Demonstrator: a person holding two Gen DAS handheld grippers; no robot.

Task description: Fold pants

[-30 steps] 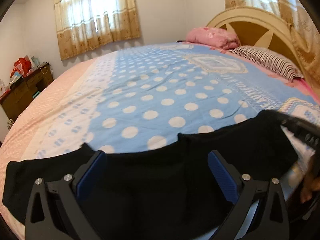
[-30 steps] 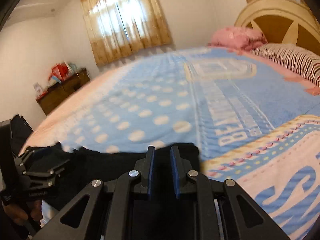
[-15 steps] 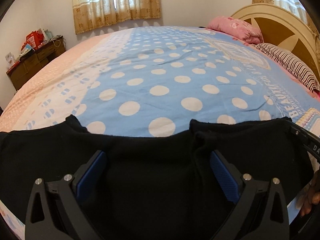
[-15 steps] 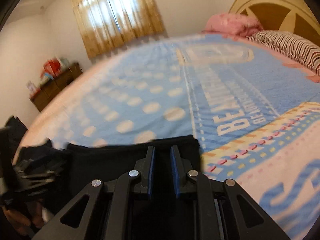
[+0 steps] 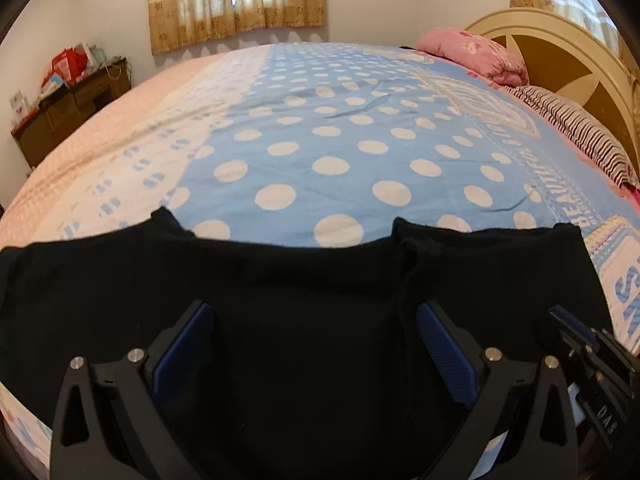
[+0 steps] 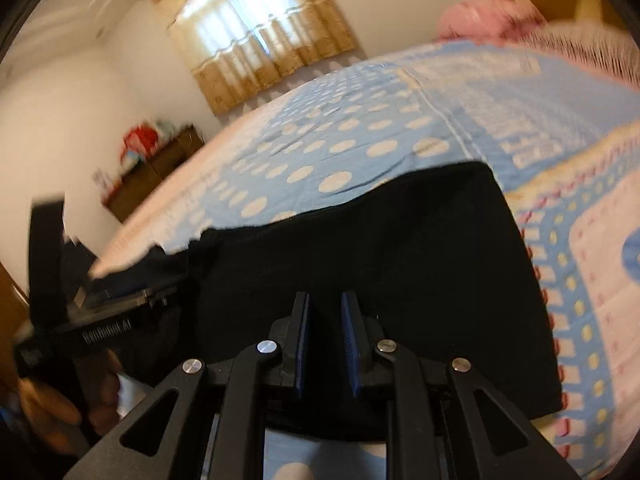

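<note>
A: Where were the pants?

B: The black pants (image 5: 304,320) lay across the near edge of the bed (image 5: 340,152). The left gripper (image 5: 316,350) spread its fingers wide above them; the right gripper (image 6: 326,320) kept its fingers narrow, and I cannot tell whether they pinched cloth.

A: Any advice?

B: Probably smooth both corners level. A striped pillow (image 5: 576,128) sat well apart, blocking nothing.

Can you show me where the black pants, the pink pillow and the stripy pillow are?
black pants (image 5: 304,320): left wrist view, middle of the cloth.
pink pillow (image 5: 476,56): left wrist view, its top.
stripy pillow (image 5: 576,128): left wrist view, its striped middle.
</note>
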